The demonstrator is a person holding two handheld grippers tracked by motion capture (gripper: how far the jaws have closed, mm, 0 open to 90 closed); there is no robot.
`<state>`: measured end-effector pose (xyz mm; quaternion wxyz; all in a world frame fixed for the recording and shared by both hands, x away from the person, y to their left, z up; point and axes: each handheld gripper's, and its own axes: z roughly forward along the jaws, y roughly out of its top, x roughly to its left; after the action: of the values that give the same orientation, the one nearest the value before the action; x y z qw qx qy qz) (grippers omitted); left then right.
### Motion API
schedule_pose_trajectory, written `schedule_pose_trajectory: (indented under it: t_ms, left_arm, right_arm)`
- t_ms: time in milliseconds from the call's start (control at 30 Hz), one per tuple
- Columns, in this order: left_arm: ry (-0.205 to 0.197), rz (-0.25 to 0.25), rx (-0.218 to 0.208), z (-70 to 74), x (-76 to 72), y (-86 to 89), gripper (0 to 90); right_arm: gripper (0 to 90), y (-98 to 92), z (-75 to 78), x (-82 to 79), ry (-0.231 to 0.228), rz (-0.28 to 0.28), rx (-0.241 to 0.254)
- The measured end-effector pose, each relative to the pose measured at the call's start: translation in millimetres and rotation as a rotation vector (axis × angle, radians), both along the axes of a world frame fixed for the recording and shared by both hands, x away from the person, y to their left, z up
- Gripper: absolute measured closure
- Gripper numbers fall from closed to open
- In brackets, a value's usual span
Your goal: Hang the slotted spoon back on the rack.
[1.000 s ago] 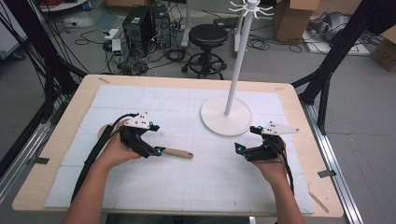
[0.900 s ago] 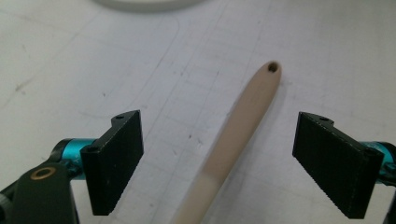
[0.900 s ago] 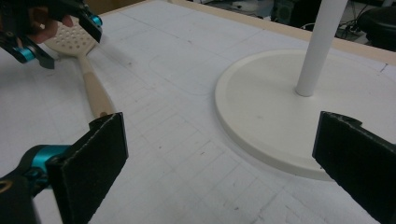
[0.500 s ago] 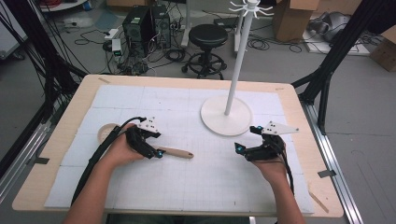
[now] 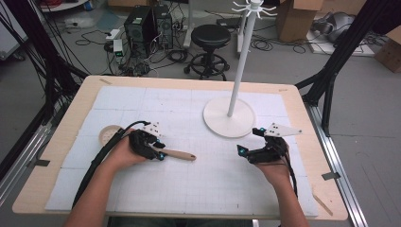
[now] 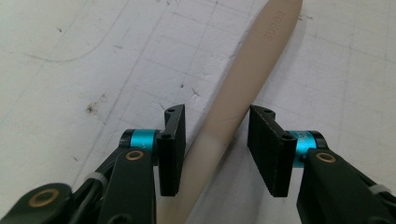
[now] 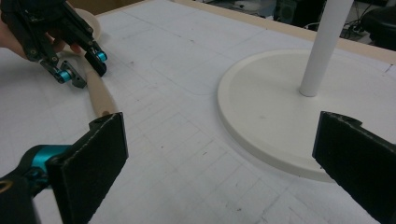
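A wooden spoon [image 5: 179, 154] lies flat on the white mat, its bowl toward the left and its handle pointing right. My left gripper [image 5: 161, 150] straddles the handle near the bowl end. In the left gripper view the handle [image 6: 243, 79] runs between the two pads with a thin gap on each side; the jaws have just been closing around it. My right gripper [image 5: 249, 141] rests at the right of the mat, open wide with nothing between its pads [image 7: 93, 158]. The right gripper view also takes in the spoon [image 7: 99, 95] and the left gripper [image 7: 81, 70].
A white stand with a round base [image 5: 229, 118] and a tall pole [image 5: 240, 61] topped with hooks rises at the back right of the mat. Its base [image 7: 266, 107] lies just ahead of my right gripper. The wooden table edge [image 5: 189, 81] frames the mat.
The left gripper has shifted slightly right and tipped down over the spoon handle, and its jaws have narrowed around it. The right gripper has stayed where it was.
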<state>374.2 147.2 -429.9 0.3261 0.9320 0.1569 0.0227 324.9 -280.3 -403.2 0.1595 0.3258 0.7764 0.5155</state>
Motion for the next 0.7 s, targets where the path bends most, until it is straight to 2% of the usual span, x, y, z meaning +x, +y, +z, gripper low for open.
schedule_pose_trajectory:
  t_ms: [100, 133, 233, 433, 500, 600, 700]
  left_arm:
    - [0.0, -0.004, 0.019, 0.8, -1.0, -3.4, 55.8]
    - [-0.012, -0.011, 0.038, 1.8, -1.4, -5.4, 55.8]
    - [-0.015, -0.019, 0.079, 4.3, -1.3, -10.0, 56.2]
    - [-0.021, -0.02, 0.08, 4.2, -1.5, -10.6, 57.9]
    - [-0.023, -0.015, 0.093, 5.2, -2.8, -12.2, 58.2]
    - [-0.034, -0.029, 0.118, 7.2, -4.8, -14.6, 61.8]
    - [-0.03, -0.032, 0.121, 7.8, -5.8, -15.0, 66.8]
  right_arm:
    - [2.0, 0.5, 0.2, -0.5, -0.001, 0.002, -0.002]
    - [2.0, 0.4, 0.3, -0.5, -0.001, 0.002, -0.002]
    - [2.0, 0.2, 0.3, -0.6, 0.0, -0.001, -0.001]
    - [2.0, -0.7, 0.7, -0.8, -0.001, 0.0, 0.004]
    - [2.0, -0.8, 0.9, -0.8, -0.003, 0.0, 0.004]
    - [2.0, -1.8, 1.4, -1.2, -0.005, -0.003, 0.008]
    - [2.0, -2.4, 1.5, -1.0, -0.008, -0.007, 0.008]
